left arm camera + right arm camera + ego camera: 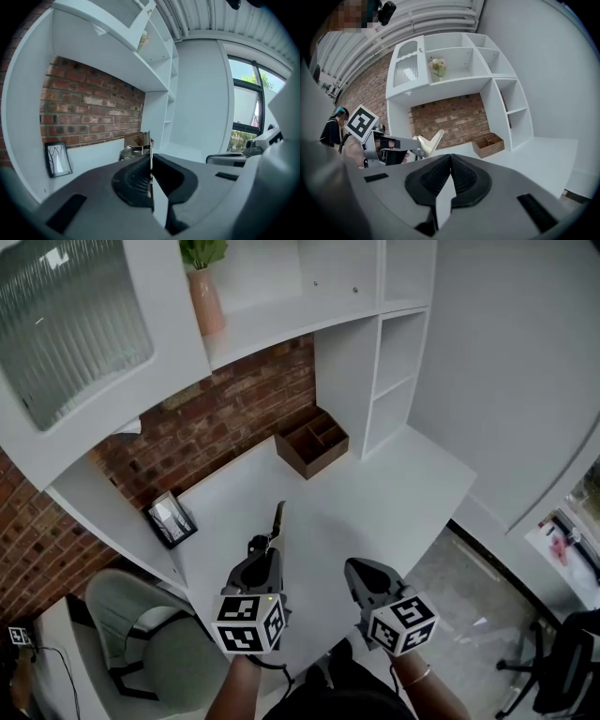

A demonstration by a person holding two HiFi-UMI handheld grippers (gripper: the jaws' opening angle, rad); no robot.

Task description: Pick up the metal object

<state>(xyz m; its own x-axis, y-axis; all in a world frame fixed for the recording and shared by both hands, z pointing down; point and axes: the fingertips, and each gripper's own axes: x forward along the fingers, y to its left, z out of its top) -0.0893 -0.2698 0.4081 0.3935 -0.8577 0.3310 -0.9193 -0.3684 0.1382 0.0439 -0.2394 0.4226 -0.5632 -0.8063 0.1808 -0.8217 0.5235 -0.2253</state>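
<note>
The pick-up looks done. At lower centre of the head view, the left tool [269, 549] is clamped on the metal object [278, 519], a thin, shiny, angled piece held above the white worktop [394, 493]. At lower right, the right tool [362, 575] is clenched on nothing. The next move probably calls only for a steady hold.

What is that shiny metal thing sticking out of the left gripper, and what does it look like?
The metal object is a small, shiny, silvery piece with a rounded base and a flat arm slanting up from it. I cannot tell what it is. From above, seen edge-on, it looks like a thin blade. The left gripper is shut on it and holds it clear of the white desk, its free end pointing toward the back of the desk. Nothing else touches it.
</note>
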